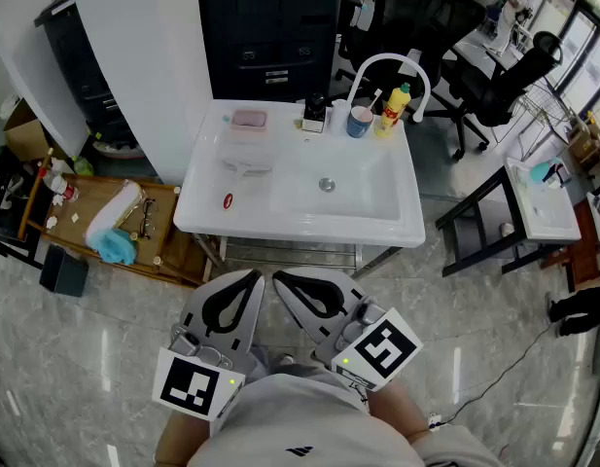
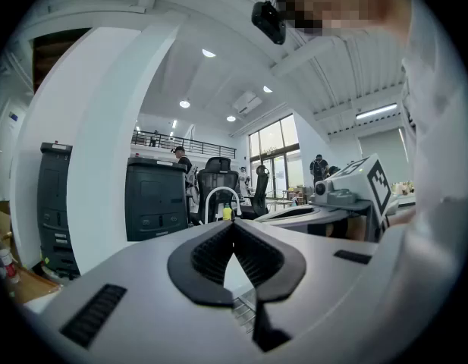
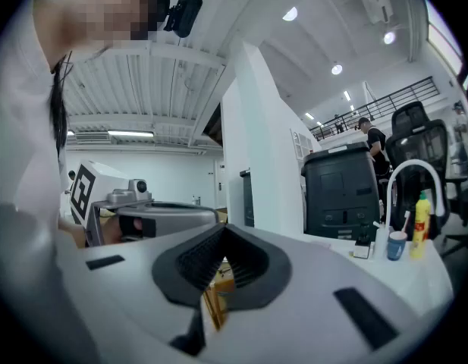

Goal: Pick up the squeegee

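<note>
While both point level, left gripper, right gripper, jaws together

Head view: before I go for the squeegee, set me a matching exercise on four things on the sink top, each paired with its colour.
Things:
1. bottle beside the faucet
2. cup beside the faucet
3. dish at the back left of the sink top
4. small thing near the sink top's front left edge

Colours:
A. red
B. blue
C. yellow
D. pink

Pairs: 1-C, 2-B, 3-D, 4-A
</note>
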Demonstrator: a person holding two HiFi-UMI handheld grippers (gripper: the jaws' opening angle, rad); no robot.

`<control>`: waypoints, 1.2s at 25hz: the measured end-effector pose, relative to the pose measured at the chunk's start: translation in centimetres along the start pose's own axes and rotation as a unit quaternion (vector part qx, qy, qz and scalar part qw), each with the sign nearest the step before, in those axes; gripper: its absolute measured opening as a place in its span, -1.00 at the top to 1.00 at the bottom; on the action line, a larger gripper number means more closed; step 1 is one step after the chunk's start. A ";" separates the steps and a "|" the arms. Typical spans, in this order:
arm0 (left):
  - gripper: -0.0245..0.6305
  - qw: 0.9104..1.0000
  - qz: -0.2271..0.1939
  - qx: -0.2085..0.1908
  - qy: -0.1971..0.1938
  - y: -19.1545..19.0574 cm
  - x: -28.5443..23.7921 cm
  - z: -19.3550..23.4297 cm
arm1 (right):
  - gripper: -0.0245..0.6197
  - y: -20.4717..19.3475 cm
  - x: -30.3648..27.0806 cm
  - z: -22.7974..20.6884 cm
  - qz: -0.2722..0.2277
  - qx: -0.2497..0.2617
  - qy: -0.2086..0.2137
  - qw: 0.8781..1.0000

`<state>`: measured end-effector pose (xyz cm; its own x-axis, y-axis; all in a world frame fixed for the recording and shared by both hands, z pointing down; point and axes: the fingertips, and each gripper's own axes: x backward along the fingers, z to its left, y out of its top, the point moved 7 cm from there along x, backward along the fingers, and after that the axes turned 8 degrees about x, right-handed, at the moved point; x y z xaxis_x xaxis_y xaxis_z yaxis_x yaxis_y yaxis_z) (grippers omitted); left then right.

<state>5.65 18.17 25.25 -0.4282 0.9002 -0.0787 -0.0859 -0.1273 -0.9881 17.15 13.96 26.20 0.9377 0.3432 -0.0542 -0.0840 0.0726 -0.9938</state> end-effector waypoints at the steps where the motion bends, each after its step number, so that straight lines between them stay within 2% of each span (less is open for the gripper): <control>1: 0.89 1.000 -0.001 -0.001 0.001 0.1 0.1 -0.2 | 0.90 0.1 0.2 0.0 -0.003 0.001 -0.001 1.000; 16: 0.89 1.000 -0.010 0.000 0.015 0.2 1.1 -0.6 | 0.90 0.4 0.5 0.5 -0.011 0.006 0.000 1.000; 30: 0.89 1.000 -0.009 0.005 0.007 0.6 0.6 2.7 | 0.90 0.6 -2.6 -0.1 -0.002 0.005 -0.007 1.000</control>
<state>2.85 17.53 24.96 -0.4134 0.9084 -0.0625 -0.1030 -0.1149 -0.9880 14.67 13.04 25.77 0.9335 0.3554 -0.0482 -0.0830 0.0832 -0.9931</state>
